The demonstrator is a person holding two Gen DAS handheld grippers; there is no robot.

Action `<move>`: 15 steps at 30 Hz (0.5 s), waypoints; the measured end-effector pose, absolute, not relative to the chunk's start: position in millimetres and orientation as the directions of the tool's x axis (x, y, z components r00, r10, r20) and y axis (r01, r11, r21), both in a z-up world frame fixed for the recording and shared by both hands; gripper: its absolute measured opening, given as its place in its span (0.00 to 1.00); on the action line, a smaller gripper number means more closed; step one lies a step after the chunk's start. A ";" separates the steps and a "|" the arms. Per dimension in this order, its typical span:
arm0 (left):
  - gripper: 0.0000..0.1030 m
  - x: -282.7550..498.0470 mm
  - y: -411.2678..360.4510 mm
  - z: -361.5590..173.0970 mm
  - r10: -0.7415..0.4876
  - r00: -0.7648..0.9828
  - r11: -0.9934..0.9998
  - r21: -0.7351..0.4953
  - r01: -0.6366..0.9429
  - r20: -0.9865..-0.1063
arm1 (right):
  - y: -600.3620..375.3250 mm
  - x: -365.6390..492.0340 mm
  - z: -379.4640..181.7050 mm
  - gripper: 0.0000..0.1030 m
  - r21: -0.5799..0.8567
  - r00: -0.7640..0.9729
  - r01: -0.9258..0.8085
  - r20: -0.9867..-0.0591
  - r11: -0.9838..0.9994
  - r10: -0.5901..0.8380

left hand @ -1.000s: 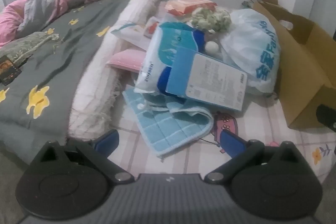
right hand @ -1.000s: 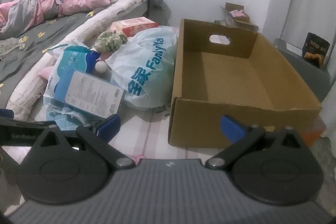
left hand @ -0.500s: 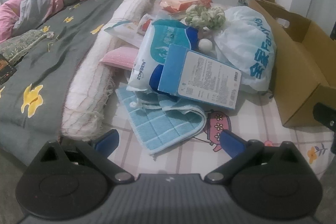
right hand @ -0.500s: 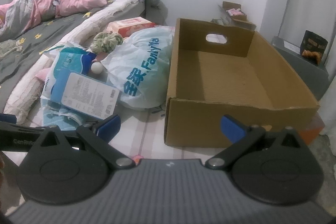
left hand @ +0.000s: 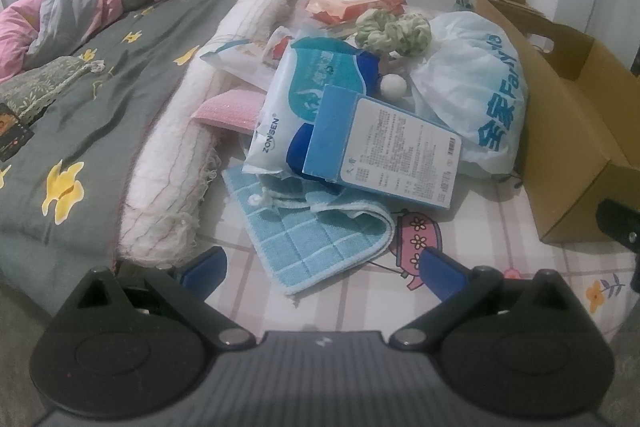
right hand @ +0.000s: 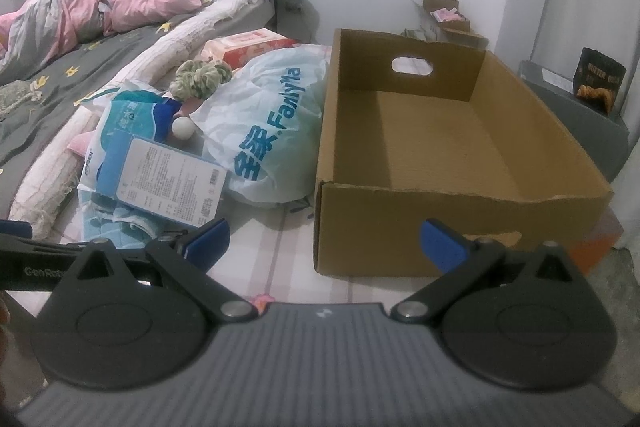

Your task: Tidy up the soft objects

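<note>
Evidently nothing is being packed yet: the brown cardboard box [right hand: 452, 147] is sitting empty, the soft pile's folded blue checked towel [left hand: 316, 231] is lying untouched, and both left gripper [left hand: 322, 269] and right gripper [right hand: 324, 241] are hanging spread, empty.

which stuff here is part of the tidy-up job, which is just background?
Job: blue towel, tissue pack, blue box, plastic bag, scrunchie, carton, both open claws.
Background: duvet, pink bedding, small far box.

Cardboard box [right hand: 440, 131] open-topped and bare inside, heaped white plastic bag [right hand: 272, 123] crowding its left wall
</note>
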State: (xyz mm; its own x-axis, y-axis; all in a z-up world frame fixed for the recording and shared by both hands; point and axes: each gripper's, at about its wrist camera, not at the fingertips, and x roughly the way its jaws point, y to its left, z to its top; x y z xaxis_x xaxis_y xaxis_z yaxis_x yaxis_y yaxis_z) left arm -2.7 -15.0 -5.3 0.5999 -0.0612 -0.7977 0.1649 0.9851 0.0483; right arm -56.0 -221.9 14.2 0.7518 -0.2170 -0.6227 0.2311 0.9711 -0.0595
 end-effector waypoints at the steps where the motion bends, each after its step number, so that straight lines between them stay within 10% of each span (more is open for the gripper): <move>1: 1.00 -2.8 -14.9 -5.4 -0.062 0.600 0.985 0.048 0.165 -0.798 | -221.5 -55.8 14.2 0.99 -0.057 0.751 0.232 -0.624 0.971 -0.216; 15: 1.00 -2.2 -14.2 -6.5 -0.059 0.596 0.986 0.048 0.162 -0.801 | -222.4 -55.3 12.5 0.99 -0.044 0.745 0.242 -0.632 0.969 -0.214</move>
